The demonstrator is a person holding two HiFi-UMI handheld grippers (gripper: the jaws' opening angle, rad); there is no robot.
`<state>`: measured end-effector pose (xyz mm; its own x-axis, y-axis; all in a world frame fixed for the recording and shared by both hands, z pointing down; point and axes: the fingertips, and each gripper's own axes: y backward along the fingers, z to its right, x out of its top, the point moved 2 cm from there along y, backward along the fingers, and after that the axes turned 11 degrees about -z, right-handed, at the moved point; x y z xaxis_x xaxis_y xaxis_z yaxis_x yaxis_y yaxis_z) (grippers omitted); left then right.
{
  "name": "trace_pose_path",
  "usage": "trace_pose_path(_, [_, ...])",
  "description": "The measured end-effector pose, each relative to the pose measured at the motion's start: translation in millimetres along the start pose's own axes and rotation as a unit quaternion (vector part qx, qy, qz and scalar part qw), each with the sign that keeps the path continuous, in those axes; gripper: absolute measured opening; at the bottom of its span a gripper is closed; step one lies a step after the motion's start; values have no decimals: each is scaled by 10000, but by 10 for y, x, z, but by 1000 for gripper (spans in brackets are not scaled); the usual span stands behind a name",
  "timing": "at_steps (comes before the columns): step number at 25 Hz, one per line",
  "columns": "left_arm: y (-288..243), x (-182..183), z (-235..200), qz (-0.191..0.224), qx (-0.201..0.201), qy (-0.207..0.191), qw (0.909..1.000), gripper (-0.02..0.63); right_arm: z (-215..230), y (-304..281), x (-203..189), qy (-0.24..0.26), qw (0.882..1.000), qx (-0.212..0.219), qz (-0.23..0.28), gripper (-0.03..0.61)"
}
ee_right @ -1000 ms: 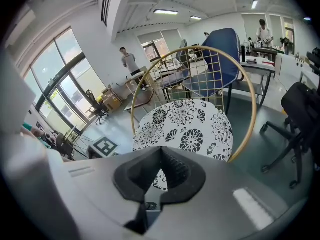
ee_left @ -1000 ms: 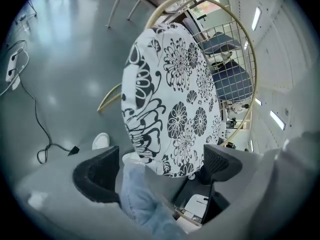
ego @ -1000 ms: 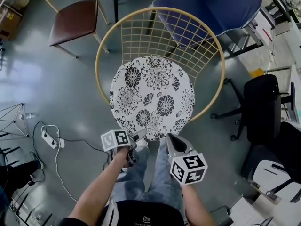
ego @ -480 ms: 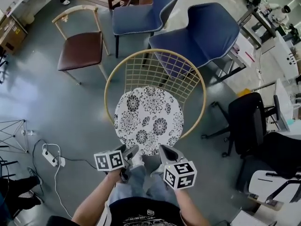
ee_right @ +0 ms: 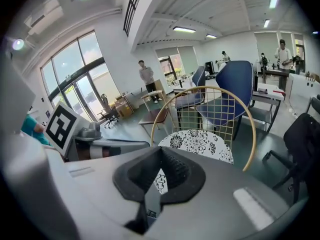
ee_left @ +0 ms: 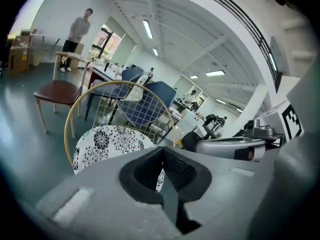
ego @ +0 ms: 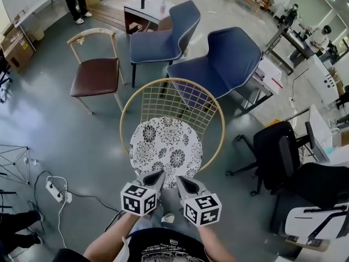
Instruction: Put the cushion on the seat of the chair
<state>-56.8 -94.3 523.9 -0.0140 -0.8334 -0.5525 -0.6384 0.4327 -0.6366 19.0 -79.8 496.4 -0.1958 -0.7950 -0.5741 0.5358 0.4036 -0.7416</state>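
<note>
Floor (ego: pixel 65 135): grey; cushion (ego: pixel 166 149) lies on chair (ego: pixel 121 116) seat.
Left gripper (ego: pixel 157 174): angled down, fingers (ee_left: pixel 177 171) closed, empty.
Right gripper (ego: pixel 180 179): alongside, fingers (ee_right: pixel 175 171) closed, empty.

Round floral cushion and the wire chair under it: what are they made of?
Cushion: looks like fabric, probably over soft padding. Matte, black floral print on white, no glare. Chair: likely metal, a thin wire grid inside a round hoop. The finish is gold-toned, painted or plated; the pictures don't show which.

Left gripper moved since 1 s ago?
Yes. Against the cushion, the left gripper has risen off its front-left edge and turned to point across it; its jaws just closed on nothing.
</note>
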Motion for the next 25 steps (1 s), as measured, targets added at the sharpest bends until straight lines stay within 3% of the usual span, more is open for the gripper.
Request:
trace_pose_path(7, [264,51,733,387,-131,-680,9968,-2,-118,438,4,-16,9981,220,569,-5])
trace_pose_path(12, [446,51,1018,634,18,-767,9950,-3,-173,759,6,70,9952,222,954,-5])
trace_pose_path(19, [586,-113,1287,630,397,-1035,9918,-3,-251,1072,-155,267,9930,152,1137,-5])
trace_pose_path(25, [629,-270,1422,642,428,-1150,9904,-5,-280,1202,-278,195,9912,26,1308,-5])
